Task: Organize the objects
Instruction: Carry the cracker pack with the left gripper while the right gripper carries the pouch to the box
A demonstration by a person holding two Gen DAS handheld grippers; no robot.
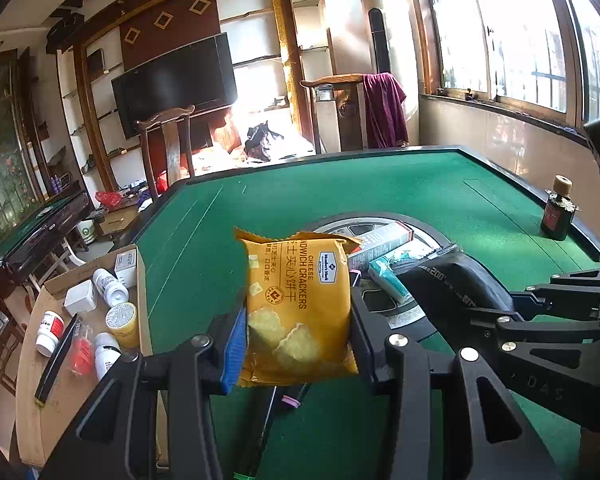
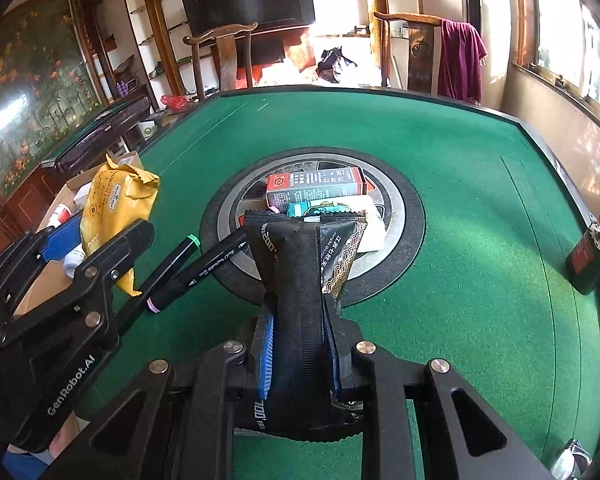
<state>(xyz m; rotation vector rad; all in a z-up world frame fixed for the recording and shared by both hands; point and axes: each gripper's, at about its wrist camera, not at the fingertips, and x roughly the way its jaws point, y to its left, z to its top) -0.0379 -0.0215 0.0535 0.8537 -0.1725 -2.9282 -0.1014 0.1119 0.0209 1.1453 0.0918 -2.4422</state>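
Note:
My left gripper (image 1: 298,332) is shut on a yellow cheese cracker packet (image 1: 298,304) and holds it above the green table; the packet also shows in the right wrist view (image 2: 116,204). My right gripper (image 2: 300,344) is shut on a black snack packet (image 2: 300,272), held above the table; that packet also shows in the left wrist view (image 1: 456,284). A grey and red box (image 2: 316,190), a teal packet (image 2: 300,209) and a white packet (image 2: 374,224) lie on the round centre plate (image 2: 396,216). Two markers (image 2: 196,268) lie on the felt by the plate.
A cardboard box (image 1: 60,364) at the table's left edge holds several pill bottles, a small white box and a yellow tin. A dark bottle (image 1: 558,210) stands at the right rim. Two wooden chairs (image 1: 170,148) stand beyond the far edge.

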